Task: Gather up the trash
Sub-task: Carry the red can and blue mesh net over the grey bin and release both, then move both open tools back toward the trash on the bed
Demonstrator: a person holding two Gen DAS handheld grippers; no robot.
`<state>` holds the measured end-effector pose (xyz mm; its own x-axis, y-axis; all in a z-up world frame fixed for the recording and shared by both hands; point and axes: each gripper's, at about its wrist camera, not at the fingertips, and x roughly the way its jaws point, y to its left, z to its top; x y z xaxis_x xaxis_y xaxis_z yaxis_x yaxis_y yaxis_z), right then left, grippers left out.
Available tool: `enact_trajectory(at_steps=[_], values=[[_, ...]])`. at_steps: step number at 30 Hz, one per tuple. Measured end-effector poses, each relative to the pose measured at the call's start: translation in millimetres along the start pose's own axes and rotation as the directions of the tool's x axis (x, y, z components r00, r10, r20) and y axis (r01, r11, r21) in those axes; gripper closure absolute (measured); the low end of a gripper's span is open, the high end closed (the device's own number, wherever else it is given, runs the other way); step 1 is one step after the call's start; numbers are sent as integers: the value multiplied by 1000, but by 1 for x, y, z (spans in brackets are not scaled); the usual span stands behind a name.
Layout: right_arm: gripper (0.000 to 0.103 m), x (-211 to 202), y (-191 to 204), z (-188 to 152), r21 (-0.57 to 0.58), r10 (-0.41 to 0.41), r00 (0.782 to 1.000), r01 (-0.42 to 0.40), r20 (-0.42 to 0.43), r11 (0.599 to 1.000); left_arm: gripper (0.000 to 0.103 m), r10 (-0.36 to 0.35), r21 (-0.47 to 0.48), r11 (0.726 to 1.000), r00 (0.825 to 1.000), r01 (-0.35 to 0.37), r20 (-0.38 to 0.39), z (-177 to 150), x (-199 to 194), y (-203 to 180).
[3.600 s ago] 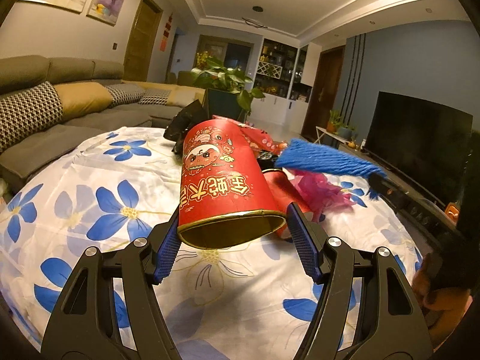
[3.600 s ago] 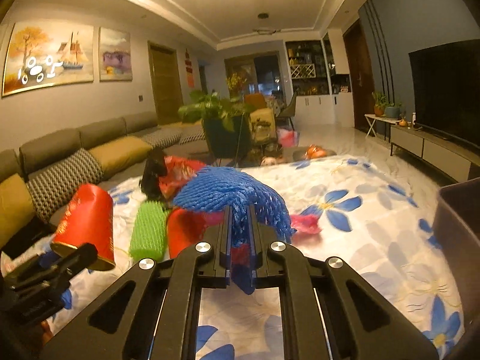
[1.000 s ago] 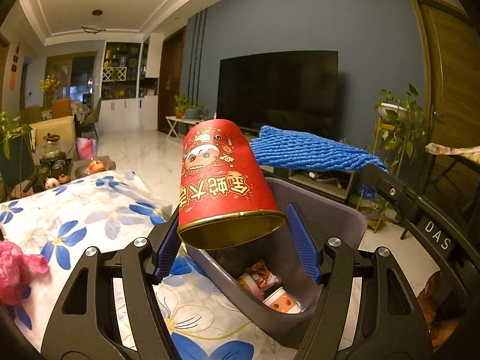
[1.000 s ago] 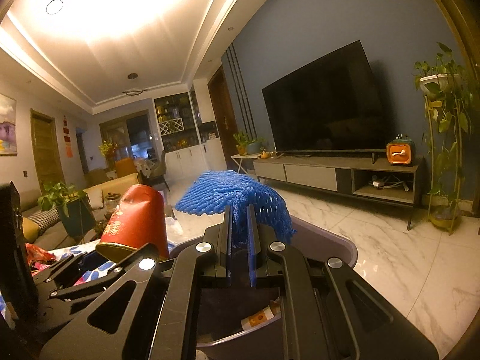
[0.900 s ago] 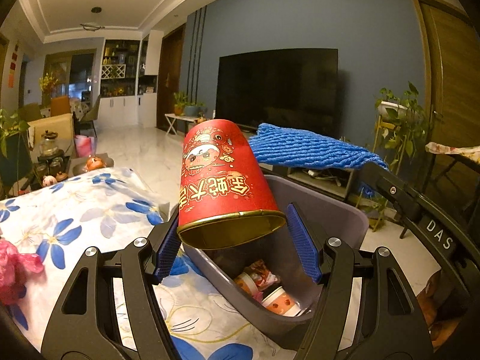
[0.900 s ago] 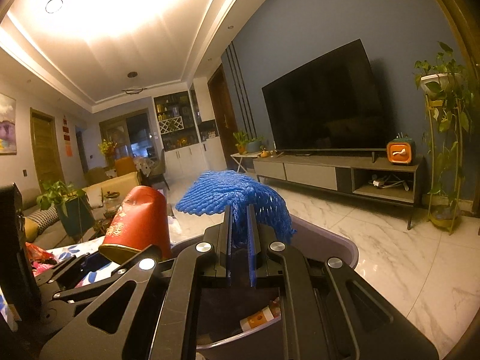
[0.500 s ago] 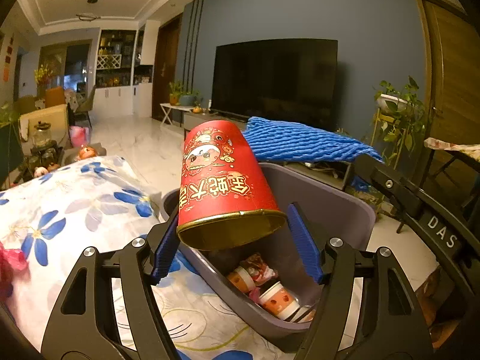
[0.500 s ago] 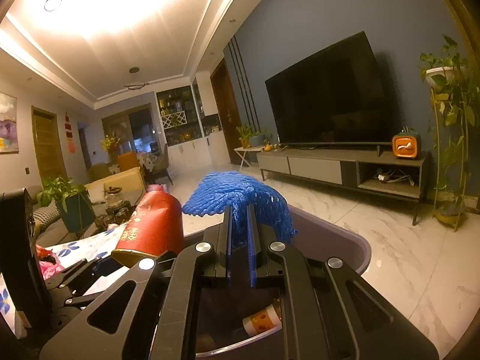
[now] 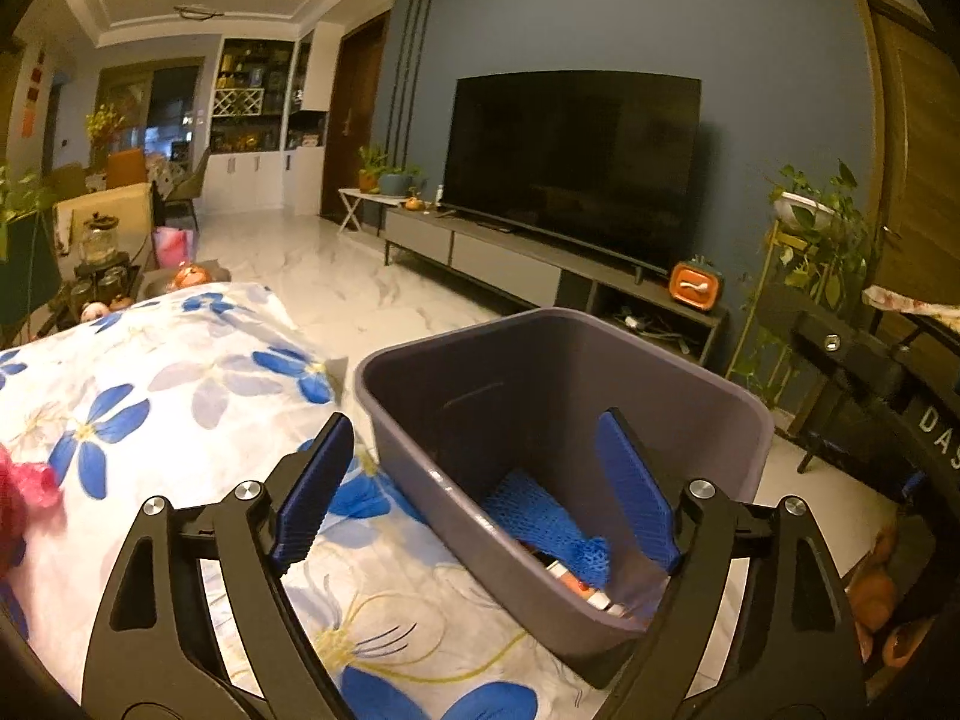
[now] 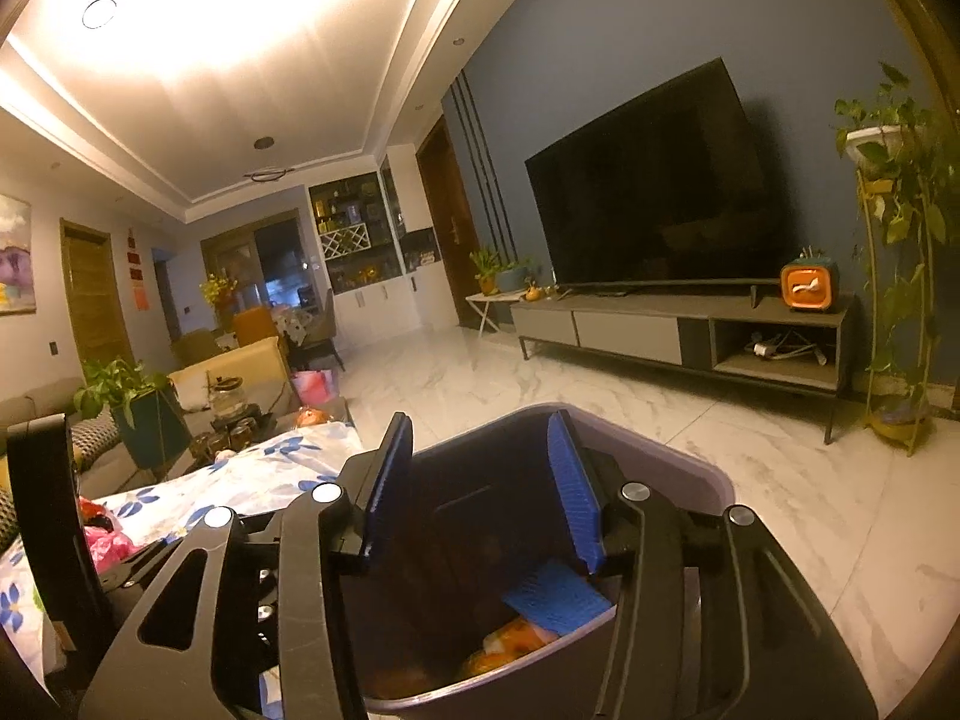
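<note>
My left gripper point(image 9: 474, 492) fingers wide apart, empty, above gray bin point(image 9: 690, 384) at bed point(image 9: 180, 372) edge. My right gripper point(image 10: 480, 492) fingers apart, empty. Blue net point(image 9: 540, 516) inside bin.

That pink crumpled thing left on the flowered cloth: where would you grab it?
Judging by its soft, crumpled shape, pinch the pink wrapper across its raised bunched top, coming from above with the open left gripper. It lies at the frame's edge, so its full outline is hidden.

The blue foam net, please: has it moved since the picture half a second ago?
Yes. The blue foam net has dropped from above the rim into the grey bin; the right tool is open.
</note>
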<state>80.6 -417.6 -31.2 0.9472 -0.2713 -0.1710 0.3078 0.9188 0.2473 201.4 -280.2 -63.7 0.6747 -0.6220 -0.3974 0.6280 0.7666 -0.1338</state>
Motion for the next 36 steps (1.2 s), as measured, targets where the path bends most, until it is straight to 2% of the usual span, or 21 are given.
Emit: enact_trajectory(at_steps=[8, 10, 15, 18, 24, 26, 33, 36], values=[[37, -29, 13, -2, -43, -22, 998, 25, 55, 999, 17, 105, -31, 994, 993, -104, 50, -7, -44, 9], [36, -35, 18, -5, -55, -13, 999, 16, 53, 998, 15, 134, -43, 990, 989, -132, 55, -9, -55, 14], [30, -50, 31, -10, -73, 3, 998, 1, 55, 997, 13, 215, -84, 974, 974, -209, 76, -17, -90, 33], [29, -56, 37, -11, -74, 18, 998, -14, 54, 997, 12, 282, -119, 955, 955, -271, 88, -25, -114, 50], [29, -67, 67, -21, -106, 74, 997, -71, 31, 992, 12, 420, -192, 896, 904, -400, 79, -40, -160, 86], [29, -69, 78, -23, -121, 95, 995, -91, 26, 988, 12, 476, -206, 867, 876, -454, 73, -46, -175, 97], [29, -71, 127, -38, -147, 193, 981, -193, -15, 970, 12, 590, -260, 788, 805, -558, 58, -61, -225, 136], [29, -70, 153, -49, -173, 235, 971, -239, -41, 956, 12, 641, -270, 748, 765, -606, 58, -68, -244, 150]])
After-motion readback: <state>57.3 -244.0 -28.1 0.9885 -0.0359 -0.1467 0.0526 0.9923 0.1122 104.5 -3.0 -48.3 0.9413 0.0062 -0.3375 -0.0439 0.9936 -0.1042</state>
